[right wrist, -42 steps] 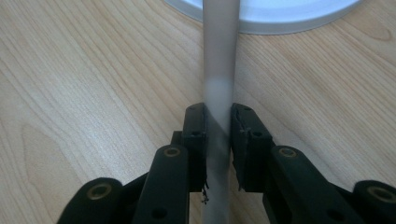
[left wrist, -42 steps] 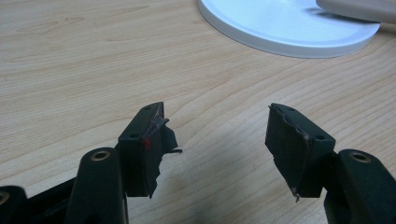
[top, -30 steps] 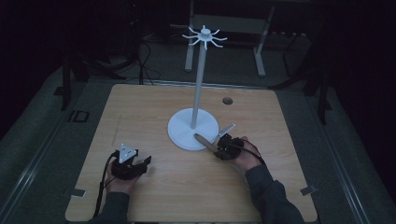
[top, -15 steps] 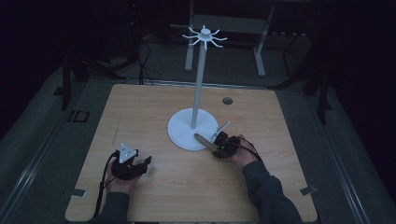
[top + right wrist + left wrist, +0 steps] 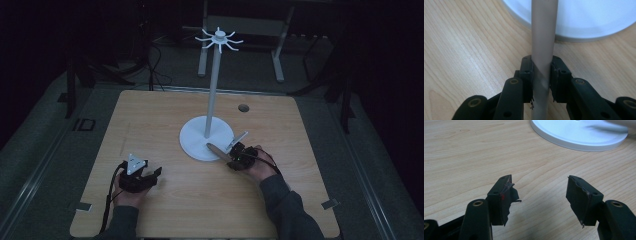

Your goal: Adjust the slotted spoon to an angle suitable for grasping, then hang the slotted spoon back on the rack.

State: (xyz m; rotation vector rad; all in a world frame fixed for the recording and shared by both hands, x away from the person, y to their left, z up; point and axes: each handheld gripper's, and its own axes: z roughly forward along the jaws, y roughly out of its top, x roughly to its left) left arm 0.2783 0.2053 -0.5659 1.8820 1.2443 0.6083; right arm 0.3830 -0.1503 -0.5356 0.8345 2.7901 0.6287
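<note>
No writing, label, brand, number or sign can be read anywhere here. The wooden bench shows plain grain, the white stand is blank, and the black pads of the left hand-held gripper carry no lettering, just a small red mark on one pad.

Pale wooden table with rounded corners, a small dark round hole near its far edge. Grey tape strips at both near corners. Behind, on grey floor, pale metal frame legs and loose dark cables.
</note>
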